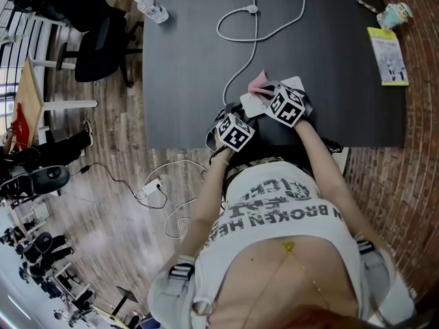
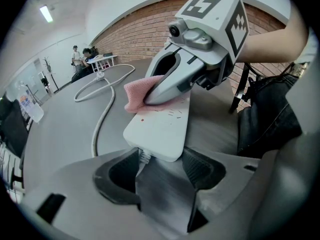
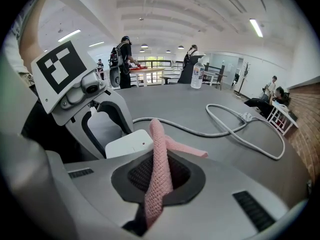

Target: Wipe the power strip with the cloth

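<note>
A white power strip [image 1: 255,103] lies on the dark table [image 1: 192,67] near its front edge, its cord [image 1: 241,67] running away toward the far side. My left gripper [image 1: 243,114] is shut on the strip's near end [image 2: 159,129], with a pad on each side. My right gripper [image 1: 266,92] is shut on a pink cloth [image 3: 159,159]. It presses the cloth [image 2: 136,93] onto the far half of the strip's top. In the right gripper view the strip [image 3: 127,144] shows just left of the cloth, with the left gripper [image 3: 107,129] behind it.
The cord loops to a plug [image 1: 252,9] at the table's far side. A water bottle [image 1: 151,7] stands at the far left corner. A booklet [image 1: 388,55] and a small toy [image 1: 396,14] lie at the far right. An office chair [image 1: 103,46] stands left of the table.
</note>
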Action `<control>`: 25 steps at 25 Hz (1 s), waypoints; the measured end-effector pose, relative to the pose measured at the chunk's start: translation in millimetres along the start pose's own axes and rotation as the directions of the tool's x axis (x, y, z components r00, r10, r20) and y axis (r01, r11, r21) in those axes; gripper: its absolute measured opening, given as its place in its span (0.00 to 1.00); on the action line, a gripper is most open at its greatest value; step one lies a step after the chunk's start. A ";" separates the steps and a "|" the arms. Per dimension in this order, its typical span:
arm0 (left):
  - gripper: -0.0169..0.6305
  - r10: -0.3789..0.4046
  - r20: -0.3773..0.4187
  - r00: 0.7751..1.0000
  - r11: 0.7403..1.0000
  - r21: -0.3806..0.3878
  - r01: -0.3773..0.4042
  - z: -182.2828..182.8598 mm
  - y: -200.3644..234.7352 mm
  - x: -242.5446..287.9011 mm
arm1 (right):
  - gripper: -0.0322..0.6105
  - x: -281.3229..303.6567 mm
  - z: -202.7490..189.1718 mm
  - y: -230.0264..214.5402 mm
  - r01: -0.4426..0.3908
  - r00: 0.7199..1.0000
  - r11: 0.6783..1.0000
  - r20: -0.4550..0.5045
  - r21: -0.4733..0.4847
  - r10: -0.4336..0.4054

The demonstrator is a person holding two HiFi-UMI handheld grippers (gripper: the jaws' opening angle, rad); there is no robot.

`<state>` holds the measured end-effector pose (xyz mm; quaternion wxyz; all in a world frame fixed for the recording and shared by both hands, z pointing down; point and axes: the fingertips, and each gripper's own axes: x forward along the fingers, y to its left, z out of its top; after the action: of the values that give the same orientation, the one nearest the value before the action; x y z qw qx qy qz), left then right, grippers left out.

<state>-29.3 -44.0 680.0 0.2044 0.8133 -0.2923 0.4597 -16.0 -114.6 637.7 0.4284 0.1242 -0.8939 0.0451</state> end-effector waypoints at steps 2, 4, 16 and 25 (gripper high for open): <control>0.43 0.000 0.000 1.000 1.000 0.000 0.000 0.3 0.4 0.2 | 0.08 -1.4 -2.1 -2.8 0.004 1.000 1.000 -0.002 0.004 -0.004; 0.43 0.000 -0.001 1.000 1.000 0.000 0.000 0.5 1.0 0.0 | 0.08 -3.1 -4.0 -5.7 0.007 1.000 1.000 -0.005 0.010 -0.007; 0.43 -0.004 -0.003 1.000 1.000 -0.002 0.004 1.4 -0.3 0.6 | 0.08 -15.3 -19.1 -21.6 0.037 0.999 0.998 -0.020 0.047 -0.037; 0.43 0.004 0.002 1.000 1.000 0.001 -0.004 2.7 3.3 0.6 | 0.08 -21.4 -28.5 -32.6 0.069 0.997 0.995 -0.032 0.068 -0.067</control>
<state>-29.5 -48.3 679.5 0.2029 0.8132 -0.2941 0.4594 26.8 -136.8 638.1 0.4382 0.1687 -0.8806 0.0633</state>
